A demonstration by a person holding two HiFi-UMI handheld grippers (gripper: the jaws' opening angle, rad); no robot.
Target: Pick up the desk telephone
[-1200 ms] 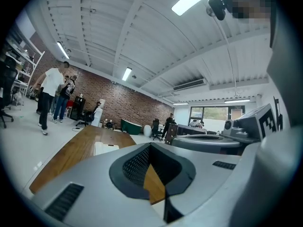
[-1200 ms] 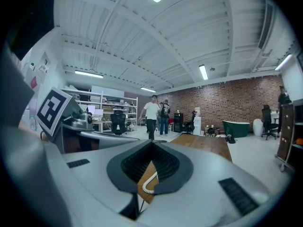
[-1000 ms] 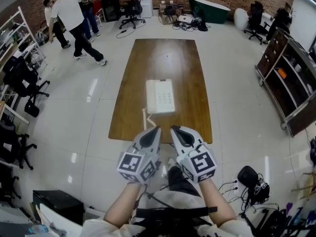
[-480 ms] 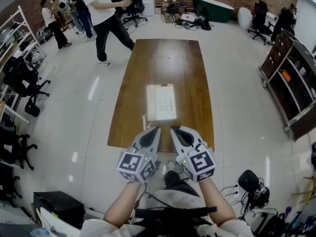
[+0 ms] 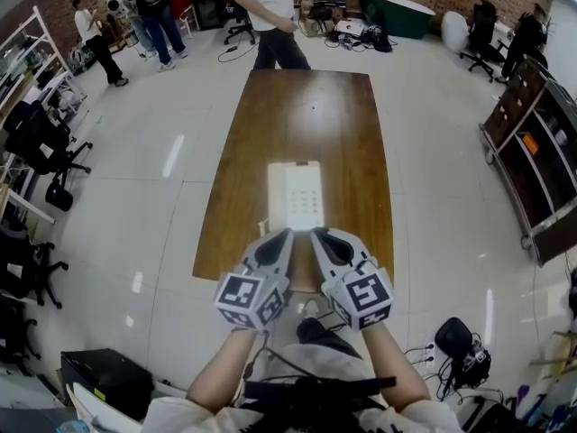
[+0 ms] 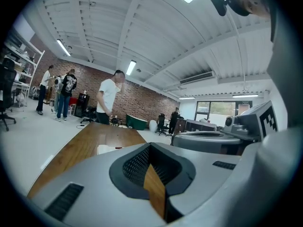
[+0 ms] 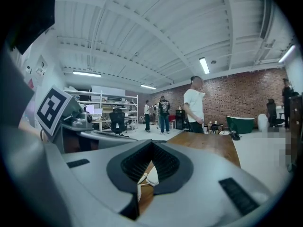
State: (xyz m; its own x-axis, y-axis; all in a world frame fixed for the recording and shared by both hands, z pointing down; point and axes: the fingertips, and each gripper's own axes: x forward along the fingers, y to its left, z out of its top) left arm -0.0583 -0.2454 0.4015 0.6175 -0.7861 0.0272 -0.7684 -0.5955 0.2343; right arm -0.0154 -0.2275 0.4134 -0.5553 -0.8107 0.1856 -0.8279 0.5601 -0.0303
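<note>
The white desk telephone (image 5: 296,195) lies flat on the near half of a long brown wooden table (image 5: 306,106), its cord trailing off its left side. My left gripper (image 5: 275,246) and right gripper (image 5: 330,244) hover side by side over the table's near edge, just short of the phone and apart from it. Both are shut with nothing between the jaws. In the left gripper view the closed left gripper (image 6: 152,169) points level along the table, with the phone (image 6: 109,149) low ahead. Through the tip of the closed right gripper (image 7: 142,186) I see the phone's handset end (image 7: 152,178).
A person in a white shirt (image 5: 270,12) stands at the table's far end; others (image 5: 149,7) stand at the back left. Office chairs (image 5: 41,147) line the left, dark shelving (image 5: 541,142) the right. Cables and a bag (image 5: 460,341) lie on the floor near my right.
Both grippers moved forward, still shut, so the phone and table edge now lie closer to them. The person in white walked from the left side to the table's far end.
</note>
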